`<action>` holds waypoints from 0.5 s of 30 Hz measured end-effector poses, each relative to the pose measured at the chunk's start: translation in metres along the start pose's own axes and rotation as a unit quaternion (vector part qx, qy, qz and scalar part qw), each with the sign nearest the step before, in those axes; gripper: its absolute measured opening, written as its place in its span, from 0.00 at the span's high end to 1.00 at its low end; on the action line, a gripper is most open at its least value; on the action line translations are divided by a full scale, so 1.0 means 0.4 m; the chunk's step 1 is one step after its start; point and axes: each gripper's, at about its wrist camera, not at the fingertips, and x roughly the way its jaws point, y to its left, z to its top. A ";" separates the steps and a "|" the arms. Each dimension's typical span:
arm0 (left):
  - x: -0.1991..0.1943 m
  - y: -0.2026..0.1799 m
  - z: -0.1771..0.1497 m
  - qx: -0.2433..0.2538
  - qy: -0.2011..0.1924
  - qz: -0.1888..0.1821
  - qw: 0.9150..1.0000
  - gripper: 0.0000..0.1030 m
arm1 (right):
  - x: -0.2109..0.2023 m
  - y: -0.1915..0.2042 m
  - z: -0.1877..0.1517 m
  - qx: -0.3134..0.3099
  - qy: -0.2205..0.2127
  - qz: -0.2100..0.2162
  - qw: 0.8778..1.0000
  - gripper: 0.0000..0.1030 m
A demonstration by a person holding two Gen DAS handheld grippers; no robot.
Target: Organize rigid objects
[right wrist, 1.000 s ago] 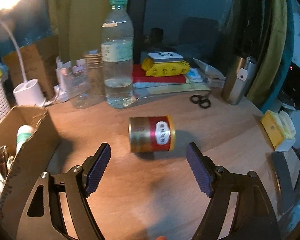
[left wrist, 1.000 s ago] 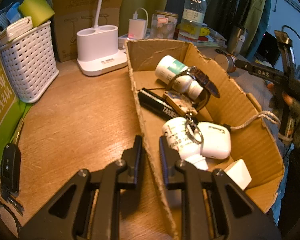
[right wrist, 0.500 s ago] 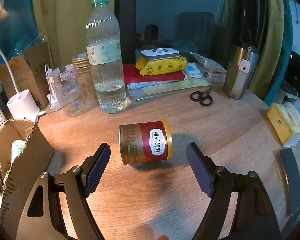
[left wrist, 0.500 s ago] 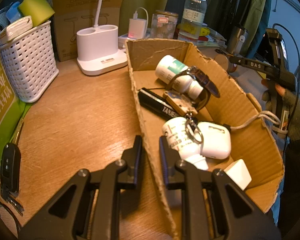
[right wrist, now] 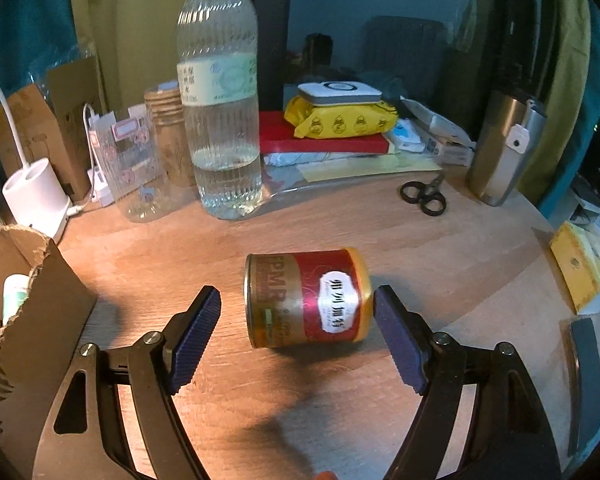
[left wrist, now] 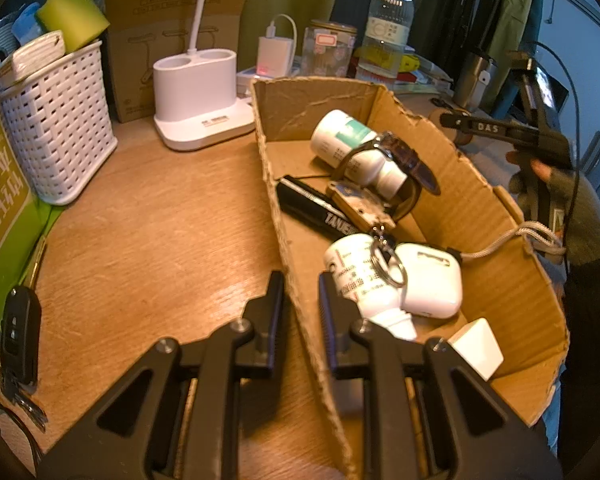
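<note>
What you can't make out from here

Your left gripper point(left wrist: 301, 300) straddles the cardboard box point(left wrist: 500, 280) wall, which hides where the pads meet it. The small white block point(left wrist: 476, 346) is partly behind that gripper's arm. The key fob point(left wrist: 18, 336) trails off the picture's edge. In the right wrist view, the tin can point(right wrist: 306, 296) hides its far side, its small print blurs, and the box is cut off at the left edge.
</note>
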 end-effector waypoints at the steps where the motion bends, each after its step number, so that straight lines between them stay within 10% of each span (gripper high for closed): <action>1: 0.000 0.001 0.000 0.000 0.000 0.000 1.000 0.82 | 0.008 0.005 0.000 -0.005 0.003 -0.003 1.000 0.21; 11: 0.000 0.001 0.000 0.000 0.000 0.000 1.000 0.82 | 0.058 0.016 0.004 -0.016 0.029 -0.011 0.999 0.22; 15: 0.000 0.001 0.000 0.000 0.000 0.000 1.000 0.82 | 0.068 0.012 0.005 -0.010 0.035 -0.012 0.999 0.37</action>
